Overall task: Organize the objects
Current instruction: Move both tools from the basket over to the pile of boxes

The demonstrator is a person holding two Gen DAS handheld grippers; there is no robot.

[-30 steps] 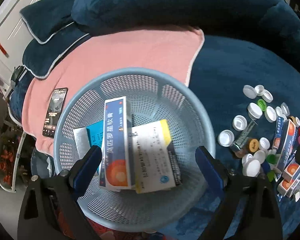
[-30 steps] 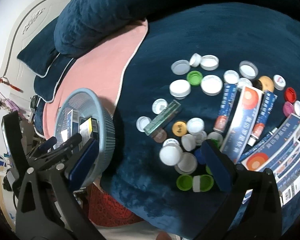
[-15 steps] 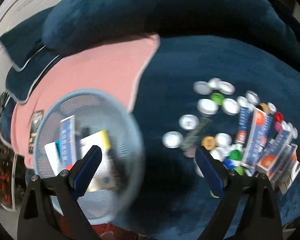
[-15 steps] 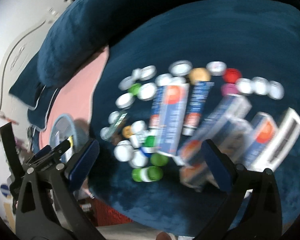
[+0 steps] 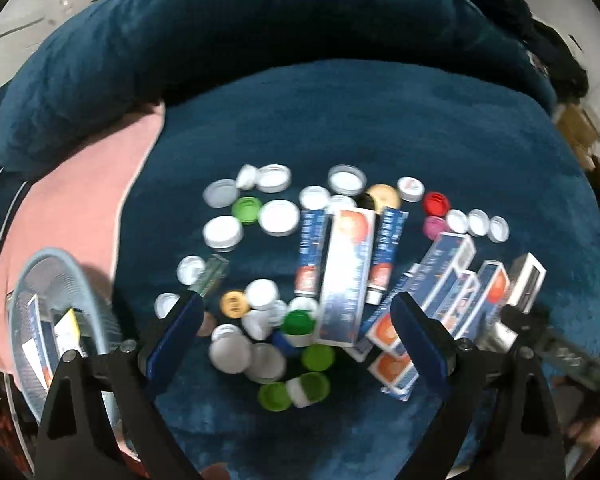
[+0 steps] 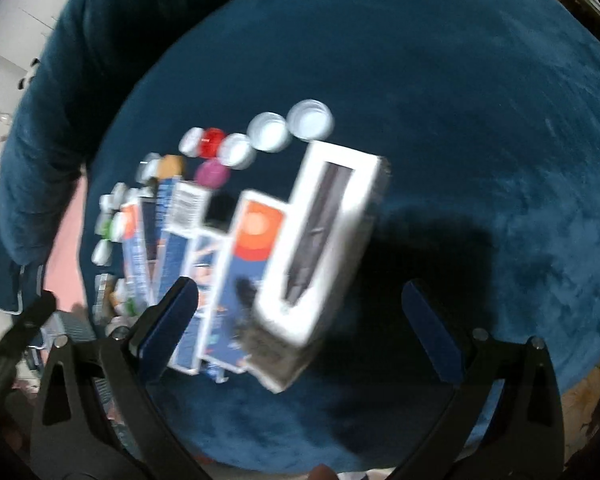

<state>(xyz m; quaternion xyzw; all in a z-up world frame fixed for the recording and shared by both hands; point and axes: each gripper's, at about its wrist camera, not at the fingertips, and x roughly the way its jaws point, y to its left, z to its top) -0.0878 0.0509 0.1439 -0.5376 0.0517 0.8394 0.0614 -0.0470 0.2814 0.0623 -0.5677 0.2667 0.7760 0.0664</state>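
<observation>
Left tongs (image 5: pixel 296 340): spread wide, nothing between the blue pads, hovering above the near side of the pile of bottle caps (image 5: pixel 252 344) and angled down toward the bed. Right tongs (image 6: pixel 300 328): also spread wide and empty, held over the right end of the row of boxes; the white box (image 6: pixel 320 248) with a dark window lies between the two fingers in view but neither pad touches it (frame blurred, so height above the box cannot be told).

Edges and room: the things lie on a dark blue blanket (image 5: pixel 380 120) covering the bed. Behind the pile the blanket is bare up to a rolled blue cushion (image 5: pixel 220 40). To the right of the white box the blanket is open as far as its edge. A pink towel (image 5: pixel 80 208) covers the left part of the bed.

Containers: a light blue basket (image 5: pixel 84 280) sits on the pink towel at the left edge of the left wrist view, well apart from the pile. Inside it are several flat cartons (image 5: pixel 36 320), one with a yellow end (count unclear, blurred).

Loose things: white, green, red, pink and orange caps scattered around a long silver-blue box (image 5: pixel 346 276), with two tubes (image 5: pixel 310 256) beside it; more orange-and-blue boxes (image 5: pixel 444 280) fan out to the right, touching each other.
</observation>
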